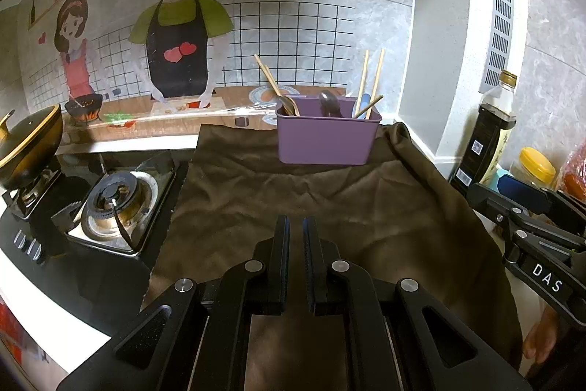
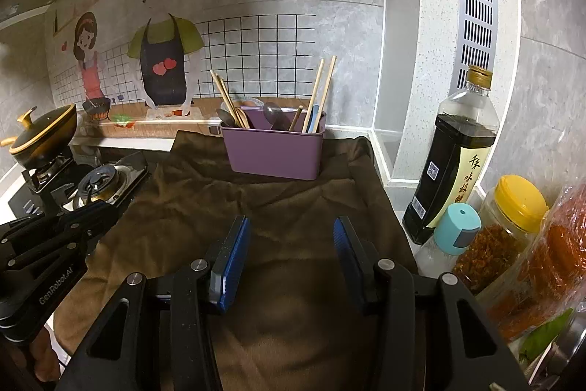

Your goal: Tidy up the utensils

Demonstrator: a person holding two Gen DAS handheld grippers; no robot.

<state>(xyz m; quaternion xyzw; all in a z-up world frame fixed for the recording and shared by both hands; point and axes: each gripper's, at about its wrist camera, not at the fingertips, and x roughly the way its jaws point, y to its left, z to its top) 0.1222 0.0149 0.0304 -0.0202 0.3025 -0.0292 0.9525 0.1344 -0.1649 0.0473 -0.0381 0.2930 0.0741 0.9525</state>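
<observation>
Utensils [image 1: 289, 105] stand in a purple holder [image 1: 326, 140] straight ahead of both claws, well apart from them, at the far edge of a brown cloth [image 1: 329, 207]. Leftmost in the holder lean wooden chopsticks [image 1: 267, 77] and a wooden spoon; a dark spoon [image 1: 329, 103] sits mid-holder; two more chopsticks [image 1: 370, 79] and a blue handle rise at its right end. The left claw [image 1: 296, 226] hovers over the cloth with its black fingers nearly together, gripping nothing. The right claw [image 2: 291, 229] has its blue-padded fingers spread wide, empty. Right of it stands a soy sauce bottle [image 2: 454, 152].
</observation>
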